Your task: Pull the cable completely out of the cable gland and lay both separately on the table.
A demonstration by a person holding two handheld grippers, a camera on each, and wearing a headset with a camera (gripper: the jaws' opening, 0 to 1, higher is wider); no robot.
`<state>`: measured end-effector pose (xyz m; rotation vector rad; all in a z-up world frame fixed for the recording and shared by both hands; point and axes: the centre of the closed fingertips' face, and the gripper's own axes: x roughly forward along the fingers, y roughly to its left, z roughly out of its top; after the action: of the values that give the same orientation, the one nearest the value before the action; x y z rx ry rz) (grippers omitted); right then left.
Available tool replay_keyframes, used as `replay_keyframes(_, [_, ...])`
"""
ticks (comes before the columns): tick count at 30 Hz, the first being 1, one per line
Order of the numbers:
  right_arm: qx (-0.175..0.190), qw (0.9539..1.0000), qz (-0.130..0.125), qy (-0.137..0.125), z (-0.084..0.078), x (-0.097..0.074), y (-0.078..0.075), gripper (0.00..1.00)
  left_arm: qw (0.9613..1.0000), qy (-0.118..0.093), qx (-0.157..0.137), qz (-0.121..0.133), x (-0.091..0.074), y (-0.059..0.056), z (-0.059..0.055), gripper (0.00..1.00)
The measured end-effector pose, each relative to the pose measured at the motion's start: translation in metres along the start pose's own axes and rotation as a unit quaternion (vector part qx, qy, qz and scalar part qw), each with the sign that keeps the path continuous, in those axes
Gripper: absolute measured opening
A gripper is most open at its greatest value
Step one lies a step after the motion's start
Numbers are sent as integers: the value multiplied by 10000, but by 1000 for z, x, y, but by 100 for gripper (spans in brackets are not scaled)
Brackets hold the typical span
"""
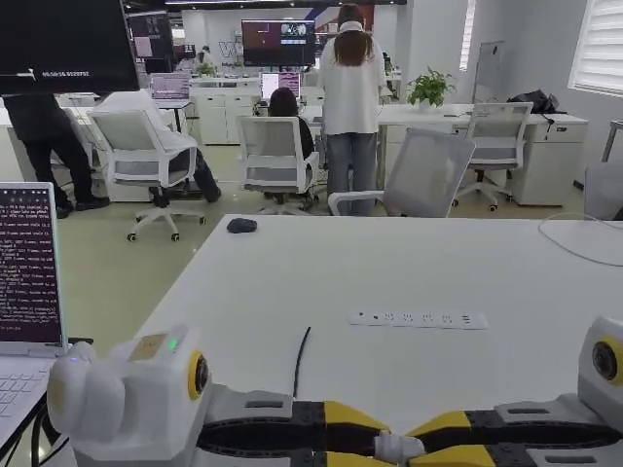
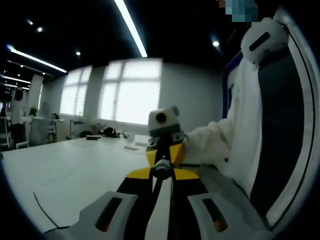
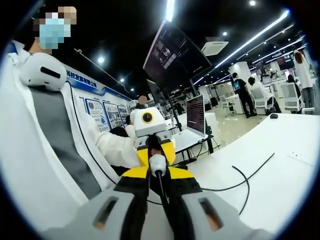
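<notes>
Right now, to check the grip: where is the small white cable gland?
Head view, bottom centre: the small white cable gland sits between the meeting tips of the left claw and right claw, above the near edge of the white table.

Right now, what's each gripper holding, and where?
The left gripper pinches the white cable gland by its end; the right gripper seems to clamp the black cable just behind it.

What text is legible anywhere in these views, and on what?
No text can be read clearly enough to quote.
On the laptop screen: lines of terminal text, too small to read.
On the overhead monitor: one white line of characters, blurred.
On the wall screen: graphics, too far off to read.
On the wall posters: print blurred.
</notes>
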<state>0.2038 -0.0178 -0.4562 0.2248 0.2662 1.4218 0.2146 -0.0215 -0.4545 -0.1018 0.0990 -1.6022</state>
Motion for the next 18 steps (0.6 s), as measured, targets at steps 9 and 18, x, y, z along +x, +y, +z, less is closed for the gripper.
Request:
replay_keyframes(9, [-336, 9994, -20, 90, -2, 1, 0, 10, 9982, 54, -600, -38, -1, 1, -2, 14])
replay_keyframes(18, [-923, 9955, -4, 195, -9, 2, 2, 9, 9947, 154, -1009, -146, -3, -4, -10, 13])
